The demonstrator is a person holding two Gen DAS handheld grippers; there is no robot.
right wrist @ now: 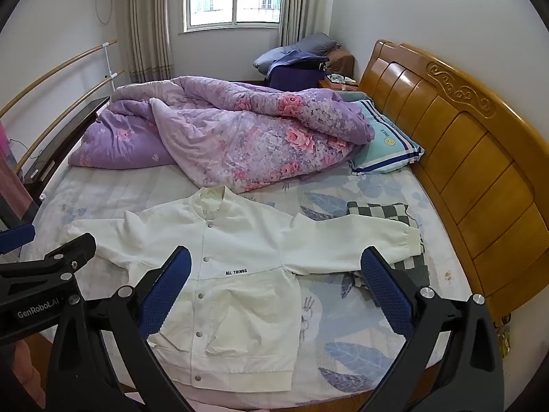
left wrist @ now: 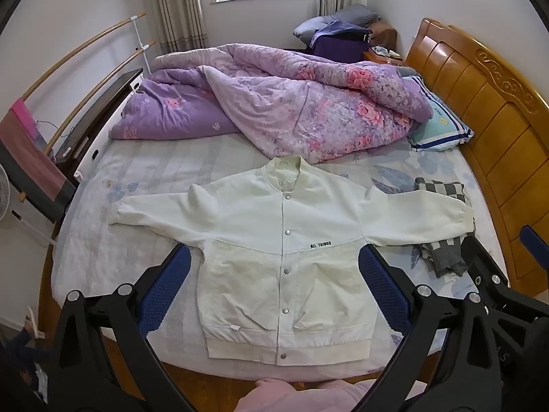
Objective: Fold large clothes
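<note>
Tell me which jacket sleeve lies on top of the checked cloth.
The sleeve stretched toward the wooden headboard; its cuff rests on the checked cloth, the other on bare sheet.

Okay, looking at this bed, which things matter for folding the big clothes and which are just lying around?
For the job: white jacket, left gripper, right gripper, both open.

Lying about: purple quilt, striped pillow, checkered cloth under the sleeve.

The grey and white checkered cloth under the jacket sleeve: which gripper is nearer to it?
Right. The right gripper hovers open with one finger just over the grey and white checkered cloth. The left gripper hovers open above the white snap-button jacket, farther away.
</note>
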